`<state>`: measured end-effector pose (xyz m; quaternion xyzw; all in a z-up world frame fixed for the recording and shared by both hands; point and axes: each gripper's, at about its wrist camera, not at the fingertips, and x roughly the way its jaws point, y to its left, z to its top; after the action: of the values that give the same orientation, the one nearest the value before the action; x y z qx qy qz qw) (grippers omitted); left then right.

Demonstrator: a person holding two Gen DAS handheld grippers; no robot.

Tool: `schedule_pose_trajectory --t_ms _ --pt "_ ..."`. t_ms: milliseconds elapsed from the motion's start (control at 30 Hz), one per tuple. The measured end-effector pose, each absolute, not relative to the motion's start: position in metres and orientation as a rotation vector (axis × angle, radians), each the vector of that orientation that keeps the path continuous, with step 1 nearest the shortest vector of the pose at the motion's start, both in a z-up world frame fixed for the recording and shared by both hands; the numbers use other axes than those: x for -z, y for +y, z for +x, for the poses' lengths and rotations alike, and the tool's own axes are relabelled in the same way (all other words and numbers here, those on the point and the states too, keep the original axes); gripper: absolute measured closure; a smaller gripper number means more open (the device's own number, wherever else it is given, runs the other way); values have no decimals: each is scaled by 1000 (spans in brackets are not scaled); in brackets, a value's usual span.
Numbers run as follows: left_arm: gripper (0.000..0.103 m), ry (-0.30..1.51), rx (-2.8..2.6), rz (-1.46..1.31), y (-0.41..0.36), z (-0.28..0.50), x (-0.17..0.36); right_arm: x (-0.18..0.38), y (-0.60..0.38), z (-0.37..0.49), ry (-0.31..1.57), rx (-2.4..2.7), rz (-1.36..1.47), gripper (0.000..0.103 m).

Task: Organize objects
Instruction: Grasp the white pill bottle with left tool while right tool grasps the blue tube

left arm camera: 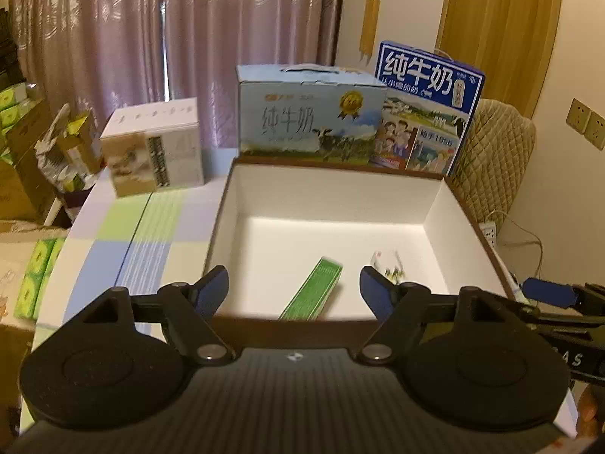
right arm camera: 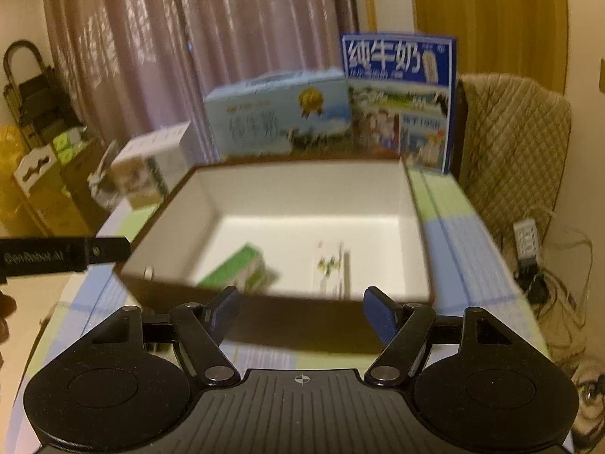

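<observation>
A brown box with white inside (left arm camera: 435, 204) (right arm camera: 412, 227) stands open on the checked tablecloth. Inside it lie a long green packet (left arm camera: 314, 295) (right arm camera: 238, 268) and a small white packet with a flower print (left arm camera: 389, 265) (right arm camera: 331, 265). My left gripper (left arm camera: 295, 287) is open and empty, over the box's near rim. My right gripper (right arm camera: 302, 310) is open and empty, just before the box's near wall. The right gripper's blue fingertip also shows at the right edge of the left wrist view (left arm camera: 548, 291).
Two milk cartons, pale blue (left arm camera: 310, 113) (right arm camera: 276, 113) and dark blue (left arm camera: 427, 109) (right arm camera: 401, 98), stand behind the box. A white and brown carton (left arm camera: 155, 147) (right arm camera: 147, 166) stands at the back left. A quilted chair (right arm camera: 510, 140) and a power strip (right arm camera: 525, 242) are to the right.
</observation>
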<state>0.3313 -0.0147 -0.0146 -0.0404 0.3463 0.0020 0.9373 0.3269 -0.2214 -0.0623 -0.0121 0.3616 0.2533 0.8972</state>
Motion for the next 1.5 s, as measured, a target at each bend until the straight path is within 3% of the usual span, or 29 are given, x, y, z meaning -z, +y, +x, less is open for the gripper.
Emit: schedule_pose_trajectory --t_ms 533,900,1233,1500 --pt "29 776 -57 -110 34 258 38 99 -236 307 886 -516 38 33" --pt "29 817 -97 -91 65 250 63 133 -237 315 1003 -507 35 35" --pt "29 840 -128 -119 92 249 72 157 -218 325 1061 -495 8 54" --pt "29 863 -121 -116 98 251 81 171 -207 329 1064 -487 -41 59"
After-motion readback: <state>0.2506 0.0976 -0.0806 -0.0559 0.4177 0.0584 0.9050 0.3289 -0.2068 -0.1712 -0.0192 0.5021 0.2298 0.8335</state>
